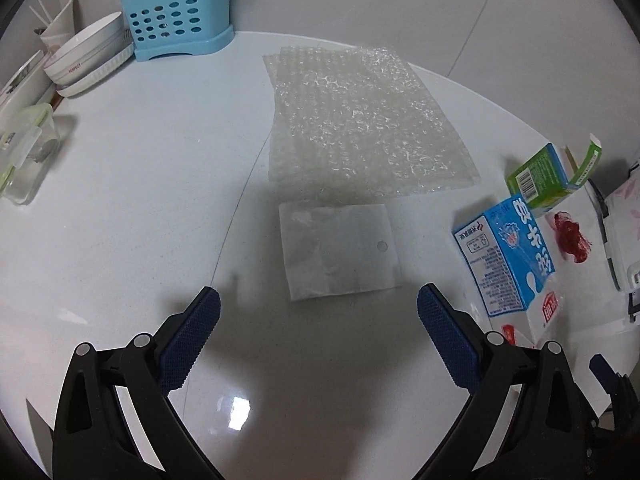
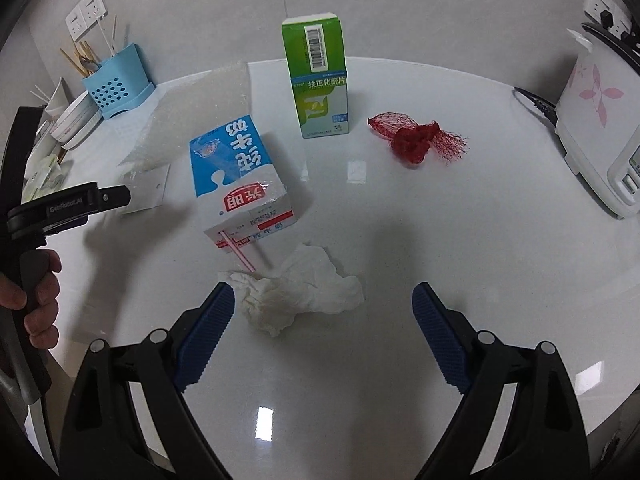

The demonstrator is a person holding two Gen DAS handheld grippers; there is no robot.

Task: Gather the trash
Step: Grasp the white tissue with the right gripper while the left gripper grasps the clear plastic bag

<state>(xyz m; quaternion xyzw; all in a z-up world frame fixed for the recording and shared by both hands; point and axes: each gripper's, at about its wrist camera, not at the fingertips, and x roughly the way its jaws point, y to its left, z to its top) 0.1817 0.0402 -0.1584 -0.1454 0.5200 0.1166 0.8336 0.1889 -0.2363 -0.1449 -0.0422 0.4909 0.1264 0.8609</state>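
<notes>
My left gripper (image 1: 318, 304) is open and empty above the white table, just short of a flat clear plastic bag (image 1: 340, 250). A bubble wrap sheet (image 1: 360, 120) lies beyond it. My right gripper (image 2: 324, 300) is open and empty, with a crumpled white tissue (image 2: 304, 292) between and just ahead of its fingers. A blue and white milk carton (image 2: 240, 180) with a pink straw lies tipped behind the tissue; it also shows in the left wrist view (image 1: 508, 256). A green medicine box (image 2: 318, 80) stands upright behind it. A red mesh net (image 2: 416, 140) lies to the right.
A blue cutlery holder (image 1: 180, 12) and stacked white bowls (image 1: 88, 56) stand at the back left, with a clear lidded container (image 1: 24, 152) at the left edge. A white rice cooker (image 2: 600, 128) with its cord stands at the right. The table edge curves round the front.
</notes>
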